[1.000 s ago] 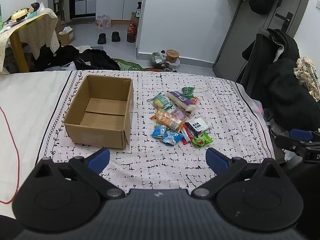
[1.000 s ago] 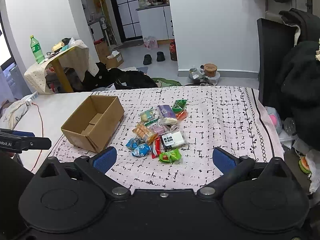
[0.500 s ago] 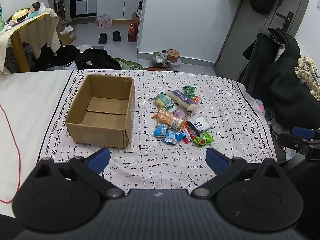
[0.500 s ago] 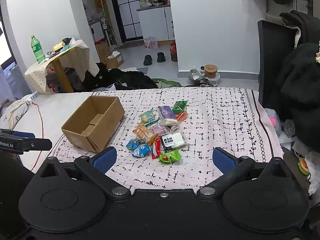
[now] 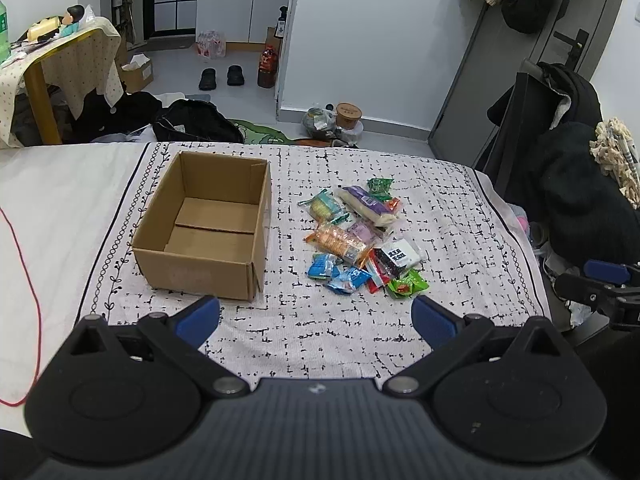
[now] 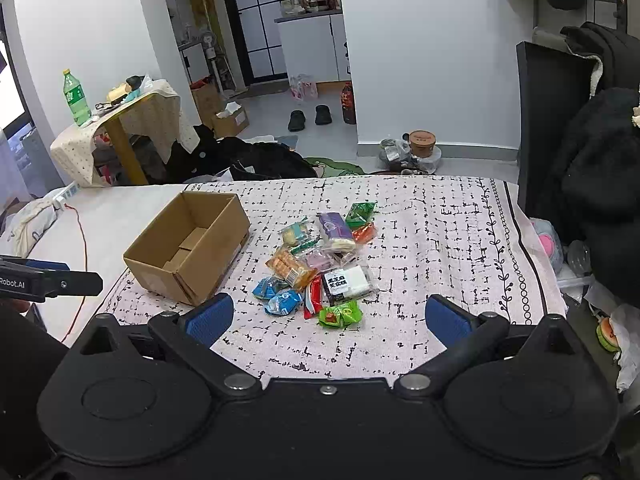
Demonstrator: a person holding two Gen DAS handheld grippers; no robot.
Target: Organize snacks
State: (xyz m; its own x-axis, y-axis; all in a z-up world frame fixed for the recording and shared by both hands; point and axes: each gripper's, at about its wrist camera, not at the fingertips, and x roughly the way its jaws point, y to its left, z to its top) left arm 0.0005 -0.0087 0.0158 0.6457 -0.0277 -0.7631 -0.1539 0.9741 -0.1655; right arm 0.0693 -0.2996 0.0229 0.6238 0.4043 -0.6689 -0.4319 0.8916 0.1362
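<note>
Left wrist view: a patterned bedspread (image 5: 460, 216) carries, on its left half, an open cardboard box (image 5: 208, 224) whose floor is bare, so no snack has yet been stowed. Just beside the box, apart from its right wall, lies the snack pile (image 5: 360, 236), loose and partly overlapping. By this evidence the task stands at its start: 0 items boxed, the whole pile left to move.

Right wrist view: the same pile resolves into separate packets. Largest is a purple-and-white wrapped roll (image 6: 335, 232) at the far side, then an orange cracker pack (image 6: 289, 267) near the middle, a black-and-white labelled packet (image 6: 347, 280), 2 blue wrappers (image 6: 276, 295) on the side nearest the box, a red stick sachet (image 6: 313, 295), and a small green packet (image 6: 341, 315) at the near edge.

The left gripper (image 5: 316, 316) and the right gripper (image 6: 327, 317) both hover short of the pile with jaws spread wide and nothing between them. The green packet is probably the easiest first pick for the right gripper, being nearest and lying mostly clear of the others.
</note>
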